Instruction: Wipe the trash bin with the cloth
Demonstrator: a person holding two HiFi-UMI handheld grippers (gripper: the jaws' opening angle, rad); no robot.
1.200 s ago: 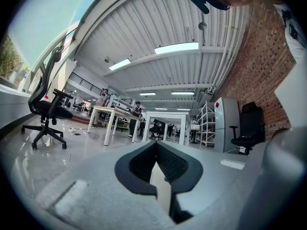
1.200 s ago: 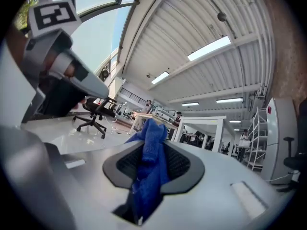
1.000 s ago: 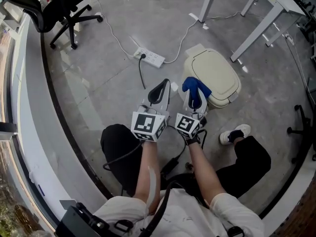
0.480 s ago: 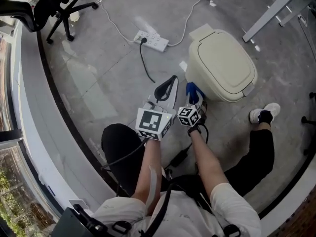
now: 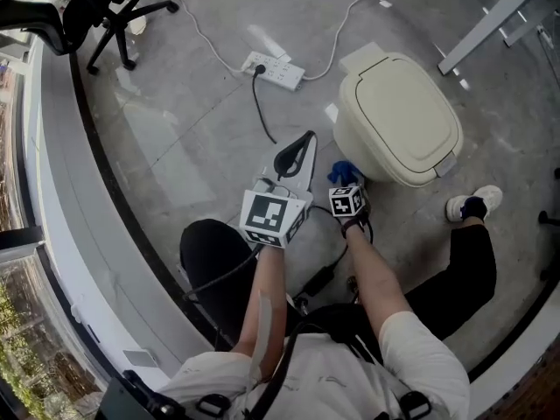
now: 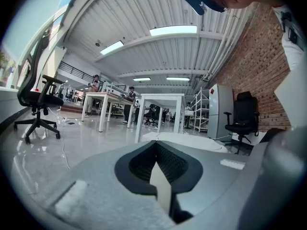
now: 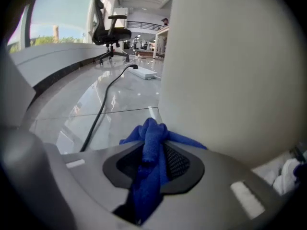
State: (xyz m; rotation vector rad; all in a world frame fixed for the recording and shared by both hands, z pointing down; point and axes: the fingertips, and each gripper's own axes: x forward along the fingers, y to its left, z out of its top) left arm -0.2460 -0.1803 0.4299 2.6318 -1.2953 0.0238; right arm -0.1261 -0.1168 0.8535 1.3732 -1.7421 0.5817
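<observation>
Blue cloth [image 7: 149, 145] in right gripper's [image 7: 153, 166] clamped jaws touches trash bin [image 7: 230, 71] beside black cable [image 7: 103, 102]; left gripper's [image 6: 157, 163] jaws together.

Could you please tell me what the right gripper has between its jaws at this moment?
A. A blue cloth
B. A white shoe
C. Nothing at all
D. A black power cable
A: in the right gripper view, the right gripper has its jaws closed on a blue cloth, whose bunched end is up against the side of the cream trash bin.
</observation>
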